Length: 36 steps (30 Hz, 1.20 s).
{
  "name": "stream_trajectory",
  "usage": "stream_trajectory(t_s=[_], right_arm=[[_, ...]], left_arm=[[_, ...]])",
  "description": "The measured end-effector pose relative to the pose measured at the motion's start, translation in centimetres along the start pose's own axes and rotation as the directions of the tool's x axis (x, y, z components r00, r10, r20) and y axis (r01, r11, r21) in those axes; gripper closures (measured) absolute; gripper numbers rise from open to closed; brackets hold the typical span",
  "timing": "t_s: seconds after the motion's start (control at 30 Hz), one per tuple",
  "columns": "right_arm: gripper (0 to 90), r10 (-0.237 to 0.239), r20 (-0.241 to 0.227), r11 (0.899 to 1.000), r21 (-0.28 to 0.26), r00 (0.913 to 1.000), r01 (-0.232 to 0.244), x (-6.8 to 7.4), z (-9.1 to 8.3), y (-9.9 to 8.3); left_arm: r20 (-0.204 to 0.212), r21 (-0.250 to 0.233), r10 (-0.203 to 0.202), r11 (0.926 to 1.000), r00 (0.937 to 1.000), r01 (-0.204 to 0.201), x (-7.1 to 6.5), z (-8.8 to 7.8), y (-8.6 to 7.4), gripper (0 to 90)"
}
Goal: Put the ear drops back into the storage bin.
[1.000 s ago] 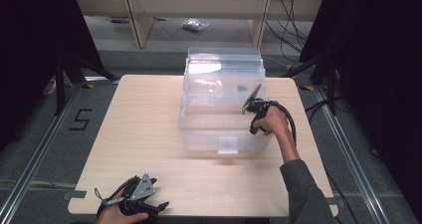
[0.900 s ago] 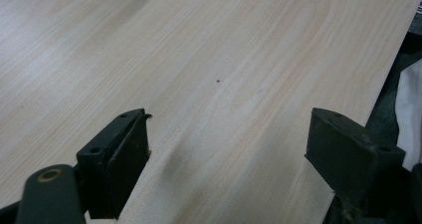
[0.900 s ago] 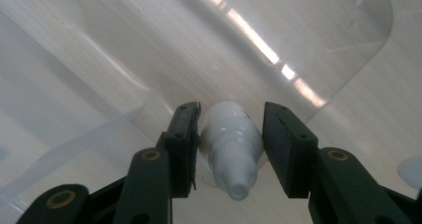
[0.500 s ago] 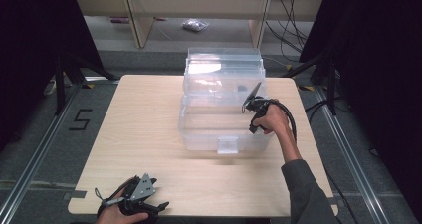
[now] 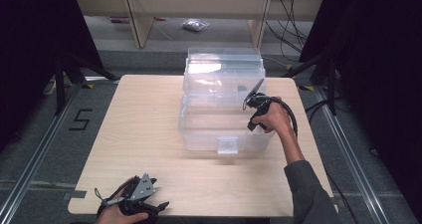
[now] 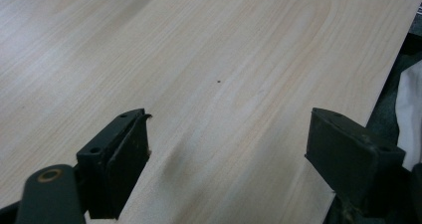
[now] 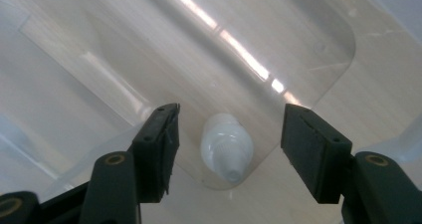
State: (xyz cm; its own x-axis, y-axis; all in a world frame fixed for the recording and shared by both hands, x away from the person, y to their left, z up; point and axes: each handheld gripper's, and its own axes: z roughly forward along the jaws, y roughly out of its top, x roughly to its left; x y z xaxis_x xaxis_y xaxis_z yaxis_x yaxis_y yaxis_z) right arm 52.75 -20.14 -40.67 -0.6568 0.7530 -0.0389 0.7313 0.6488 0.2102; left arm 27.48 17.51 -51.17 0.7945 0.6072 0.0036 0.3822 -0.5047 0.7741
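Observation:
A clear plastic bin stands in the middle of the wooden table, its lid raised at the back. My right gripper hangs over the bin's right side. A small white bottle lies on the bin's floor, nozzle toward the camera. It sits between and below the jaws of my right gripper, which have just been opening and stand apart from it on both sides. My left gripper rests at the table's front left edge. In its own view my left gripper is open over bare wood.
The bin has a latch at its front wall. Bare tabletop lies left of the bin and in front of it. Beyond the table stand a shelf frame and a plastic bag on the floor. Floor tape reads 5.

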Motion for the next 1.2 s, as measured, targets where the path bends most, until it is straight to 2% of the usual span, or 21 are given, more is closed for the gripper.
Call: stream_trajectory(t_s=[0.03, 0.07, 0.1, 0.17, 0.27, 0.3, 0.33, 0.37, 0.43, 0.47, 0.5, 0.53, 0.67, 0.77, 1.2], right_arm=[[39.9, 0.000, 0.000, 1.000, 0.000, 1.0000, 0.000, 0.0, 0.0, 0.0], [39.1, 0.002, 0.004, 1.000, -0.006, 1.0000, -0.002, 0.0, -0.2, -0.1], [38.4, 0.016, -0.001, 1.000, -0.015, 0.9999, -0.016, 0.1, -0.6, -0.1], [38.3, 0.003, 0.001, 1.000, -0.019, 1.0000, -0.003, 0.0, -0.8, -0.2], [37.8, 0.014, -0.002, 1.000, -0.027, 0.9999, -0.014, 0.0, -1.2, -0.4], [37.6, -0.005, 0.003, 0.999, -0.040, 1.0000, 0.005, -0.1, -1.2, -0.5], [37.0, 0.020, -0.014, 0.999, -0.042, 0.9997, -0.021, 0.0, -1.6, -0.5], [36.8, 0.018, -0.018, 0.999, -0.046, 0.9997, -0.019, 0.0, -1.7, -0.6], [36.4, 0.002, -0.017, 0.998, -0.055, 0.9998, -0.003, -0.1, -1.8, -0.7], [36.0, 0.018, -0.022, 0.998, -0.059, 0.9996, -0.019, 0.1, -2.0, -0.8], [35.9, -0.003, -0.016, 0.998, -0.065, 0.9999, 0.002, 0.0, -2.1, -0.9], [35.7, 0.012, -0.020, 0.998, -0.065, 0.9997, -0.013, 0.1, -2.3, -0.9], [34.7, 0.013, -0.015, 0.996, -0.085, 0.9998, -0.014, 0.4, -3.1, -1.3], [32.8, -0.014, -0.009, 0.992, -0.123, 0.9999, 0.013, 0.8, -3.8, -1.6], [27.7, -0.069, 0.005, 0.982, -0.176, 0.9976, 0.068, 3.2, -5.2, -2.0]], left_arm=[[-0.011, 0.087, 0.098, 0.9915, 0.9951, -0.097, 0.6, -0.6, 0.2, 16.6], [-0.015, 0.105, 0.122, 0.9871, 0.9924, -0.120, 0.8, -0.7, 0.2, 16.6], [-0.015, 0.105, 0.121, 0.9873, 0.9925, -0.119, 0.8, -0.6, 0.2, 16.6], [-0.015, 0.103, 0.119, 0.9877, 0.9927, -0.117, 0.8, -0.6, 0.2, 16.6], [-0.020, 0.107, 0.120, 0.9873, 0.9926, -0.117, 0.9, -0.6, 0.2, 16.6], [-0.017, 0.109, 0.121, 0.9870, 0.9924, -0.119, 0.9, -0.6, 0.2, 16.6], [-0.020, 0.108, 0.107, 0.9887, 0.9941, -0.104, 0.8, -0.6, 0.2, 16.6], [-0.017, 0.109, 0.123, 0.9868, 0.9923, -0.120, 0.9, -0.6, 0.2, 16.6], [-0.017, 0.109, 0.122, 0.9868, 0.9924, -0.119, 0.9, -0.6, 0.2, 16.6], [-0.017, 0.110, 0.122, 0.9867, 0.9924, -0.119, 0.9, -0.6, 0.2, 16.6], [-0.017, 0.110, 0.122, 0.9867, 0.9924, -0.119, 0.9, -0.6, 0.2, 16.6], [-0.017, 0.110, 0.121, 0.9869, 0.9925, -0.119, 0.9, -0.6, 0.2, 16.6], [-0.016, 0.109, 0.106, 0.9886, 0.9942, -0.104, 0.8, -0.6, 0.2, 16.6], [-0.016, 0.109, 0.102, 0.9890, 0.9946, -0.100, 0.8, -0.6, 0.2, 16.6], [-0.020, 0.105, 0.103, 0.9894, 0.9945, -0.100, 0.8, -0.6, 0.2, 16.6]])
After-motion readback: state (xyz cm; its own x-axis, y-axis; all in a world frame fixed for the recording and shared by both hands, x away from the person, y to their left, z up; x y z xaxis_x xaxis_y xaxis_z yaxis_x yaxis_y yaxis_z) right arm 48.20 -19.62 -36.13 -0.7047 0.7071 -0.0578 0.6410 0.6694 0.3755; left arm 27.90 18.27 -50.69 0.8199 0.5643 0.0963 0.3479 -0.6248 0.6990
